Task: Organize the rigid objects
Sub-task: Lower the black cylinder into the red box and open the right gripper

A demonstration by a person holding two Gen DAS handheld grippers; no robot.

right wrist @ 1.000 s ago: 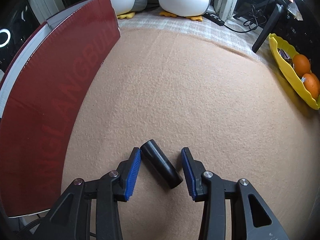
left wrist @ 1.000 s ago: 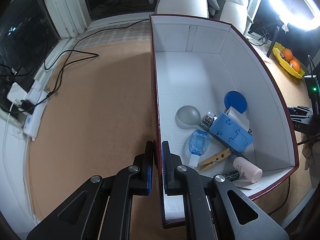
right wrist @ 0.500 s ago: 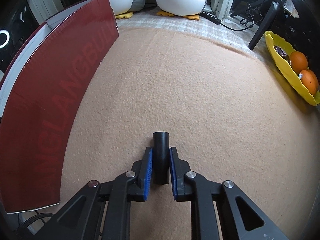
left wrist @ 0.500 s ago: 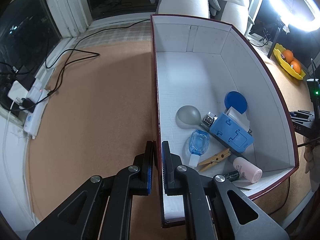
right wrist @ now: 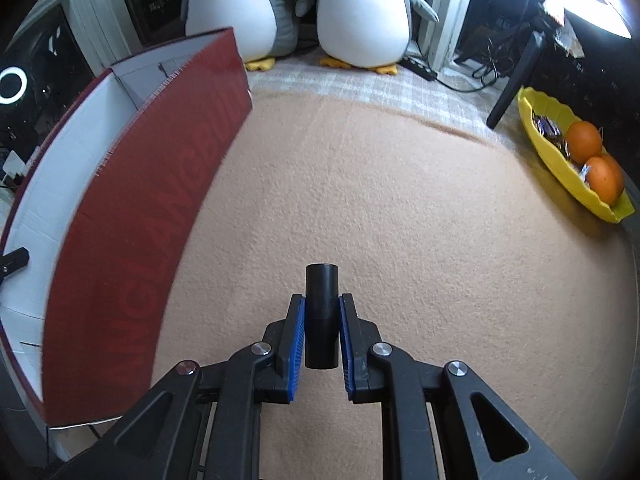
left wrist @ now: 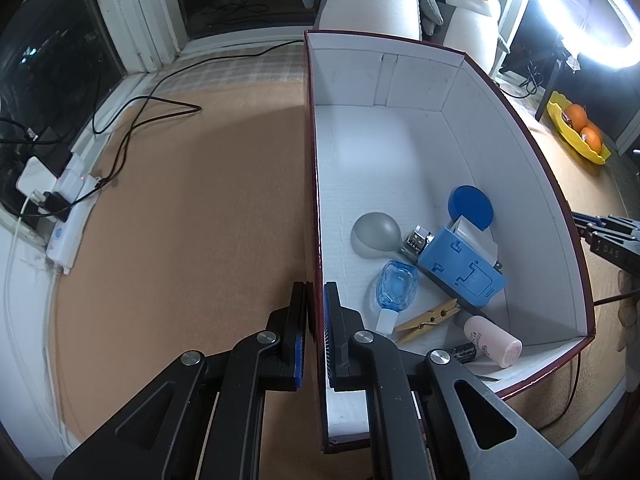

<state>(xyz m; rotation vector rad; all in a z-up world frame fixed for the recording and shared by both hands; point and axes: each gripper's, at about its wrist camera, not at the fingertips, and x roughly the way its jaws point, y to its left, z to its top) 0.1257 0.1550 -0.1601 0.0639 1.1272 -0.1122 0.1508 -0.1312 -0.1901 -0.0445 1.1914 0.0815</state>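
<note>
My right gripper [right wrist: 322, 312] is shut on a black cylinder [right wrist: 321, 300], held a little above the tan carpet, to the right of the box's red outer wall [right wrist: 132, 216]. My left gripper [left wrist: 315, 300] is shut on the left wall [left wrist: 314, 200] of that white-lined box. Inside the box lie a blue plastic case [left wrist: 462, 266], a blue round lid [left wrist: 471, 207], a grey bulb-shaped piece [left wrist: 374, 233], a clear blue bottle [left wrist: 396, 288], a wooden clothespin [left wrist: 428, 316] and a pink bottle [left wrist: 494, 340]. The right gripper's tips [left wrist: 600, 226] show past the box's right wall.
A yellow tray with oranges [right wrist: 576, 160] sits at the right on the carpet. Two plush penguins [right wrist: 360, 12] stand at the back. A power strip with cables [left wrist: 66, 216] lies along the left edge by the window. A bright ring light [left wrist: 584, 12] stands at the back right.
My right gripper closed its jaws on the black cylinder, turning it in line with the fingers, then lifted it off the carpet. The left gripper stayed clamped on the box wall.
</note>
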